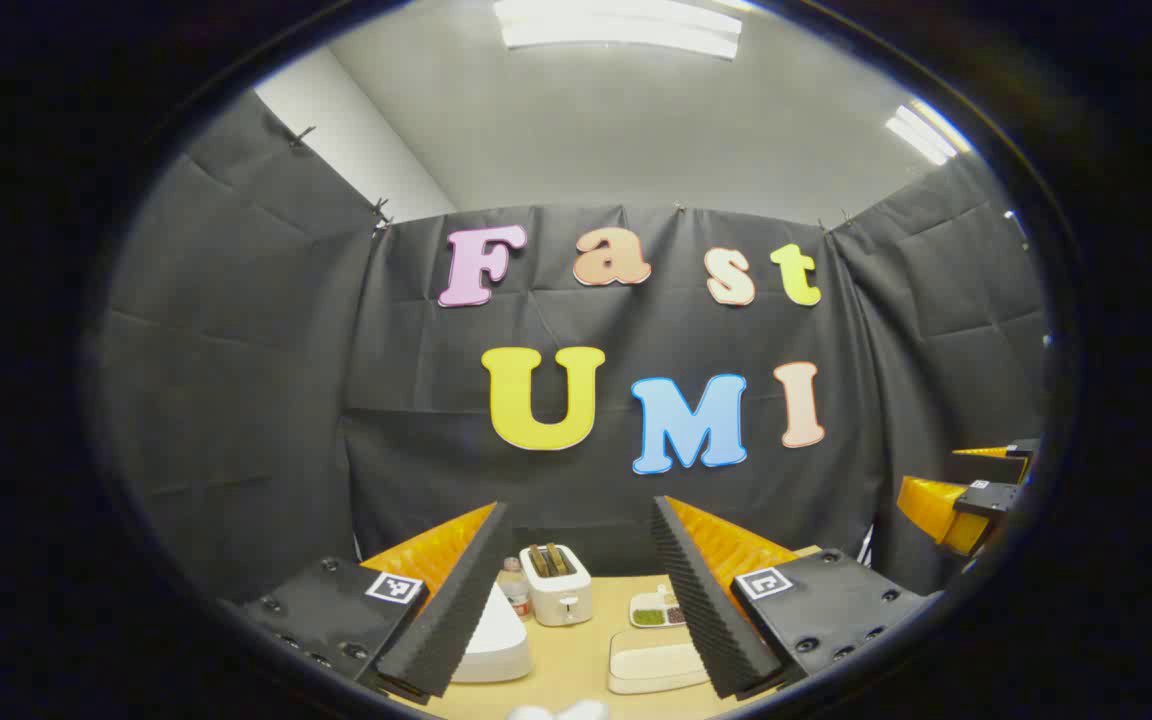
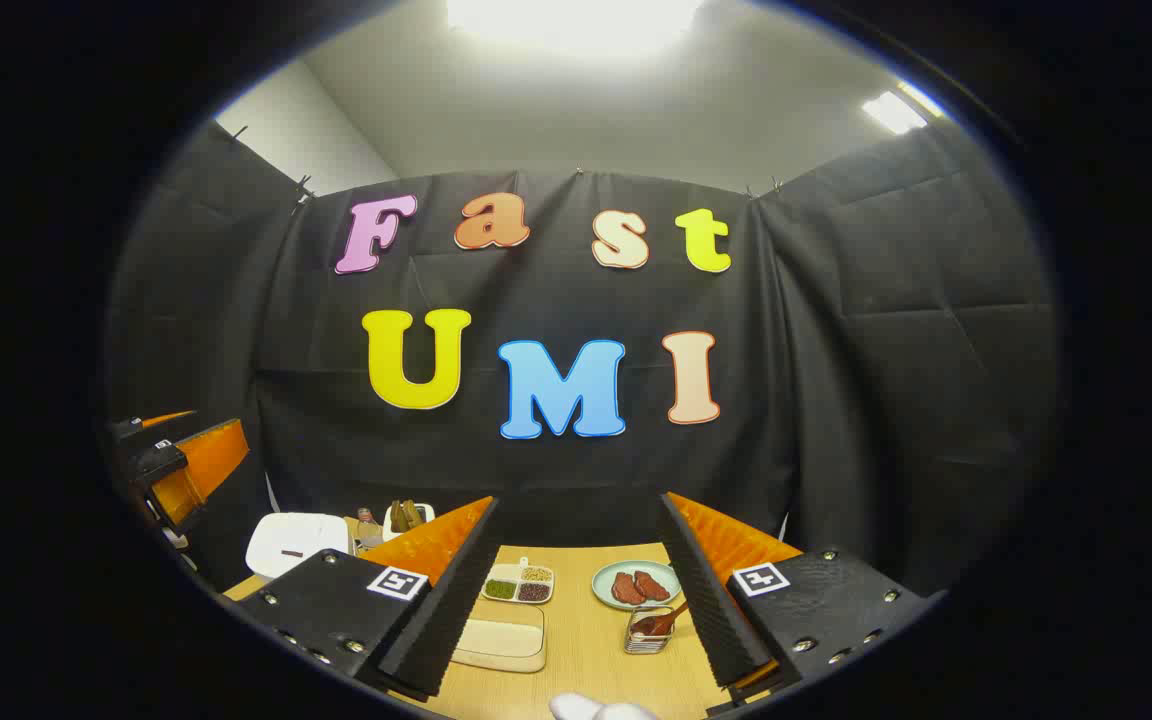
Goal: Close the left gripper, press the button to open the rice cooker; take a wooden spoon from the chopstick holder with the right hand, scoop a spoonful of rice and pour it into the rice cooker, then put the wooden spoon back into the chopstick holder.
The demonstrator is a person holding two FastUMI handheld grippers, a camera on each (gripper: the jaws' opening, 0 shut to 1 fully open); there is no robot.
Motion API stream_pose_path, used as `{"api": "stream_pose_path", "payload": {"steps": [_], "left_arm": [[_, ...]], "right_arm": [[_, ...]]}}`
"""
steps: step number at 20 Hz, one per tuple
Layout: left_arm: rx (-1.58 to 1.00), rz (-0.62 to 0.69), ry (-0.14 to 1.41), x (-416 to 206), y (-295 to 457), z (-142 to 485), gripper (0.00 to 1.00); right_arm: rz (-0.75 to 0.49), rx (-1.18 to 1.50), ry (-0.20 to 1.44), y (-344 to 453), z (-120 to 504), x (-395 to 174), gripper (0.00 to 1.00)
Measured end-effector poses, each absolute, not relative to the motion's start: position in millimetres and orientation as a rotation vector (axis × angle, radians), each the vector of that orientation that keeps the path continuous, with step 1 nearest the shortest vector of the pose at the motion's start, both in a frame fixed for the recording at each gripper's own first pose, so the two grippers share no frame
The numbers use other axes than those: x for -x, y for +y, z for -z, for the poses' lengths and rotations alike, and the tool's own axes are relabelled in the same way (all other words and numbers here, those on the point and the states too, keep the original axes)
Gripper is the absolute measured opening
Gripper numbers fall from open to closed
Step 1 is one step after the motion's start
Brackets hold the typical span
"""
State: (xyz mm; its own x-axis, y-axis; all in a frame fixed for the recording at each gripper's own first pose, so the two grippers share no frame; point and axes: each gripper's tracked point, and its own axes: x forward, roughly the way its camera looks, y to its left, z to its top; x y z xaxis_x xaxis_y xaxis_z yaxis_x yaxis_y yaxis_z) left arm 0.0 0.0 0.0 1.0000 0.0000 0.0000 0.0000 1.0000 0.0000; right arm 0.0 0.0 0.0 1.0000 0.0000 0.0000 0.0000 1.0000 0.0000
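Both tongs, left (image 1: 571, 590) and right (image 2: 576, 590), gape empty (nothing started), so I'd close left, then press the rice cooker (image 1: 491, 640) button.

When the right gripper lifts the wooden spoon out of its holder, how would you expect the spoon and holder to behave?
The wooden spoon looks stiff and light, so it should lift without bending. It leans at a slant, so its handle may catch the rim. The chopstick holder looks like small open wire, probably light, and might tip or drag along.
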Motion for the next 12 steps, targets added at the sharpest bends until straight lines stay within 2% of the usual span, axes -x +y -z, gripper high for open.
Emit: {"api": "stream_pose_path", "payload": {"steps": [12], "left_arm": [[-0.006,-0.012,0.002,3,19,4,0.99]], "right_arm": [[0.013,0.011,-0.014,6,-7,8,0.95]]}}
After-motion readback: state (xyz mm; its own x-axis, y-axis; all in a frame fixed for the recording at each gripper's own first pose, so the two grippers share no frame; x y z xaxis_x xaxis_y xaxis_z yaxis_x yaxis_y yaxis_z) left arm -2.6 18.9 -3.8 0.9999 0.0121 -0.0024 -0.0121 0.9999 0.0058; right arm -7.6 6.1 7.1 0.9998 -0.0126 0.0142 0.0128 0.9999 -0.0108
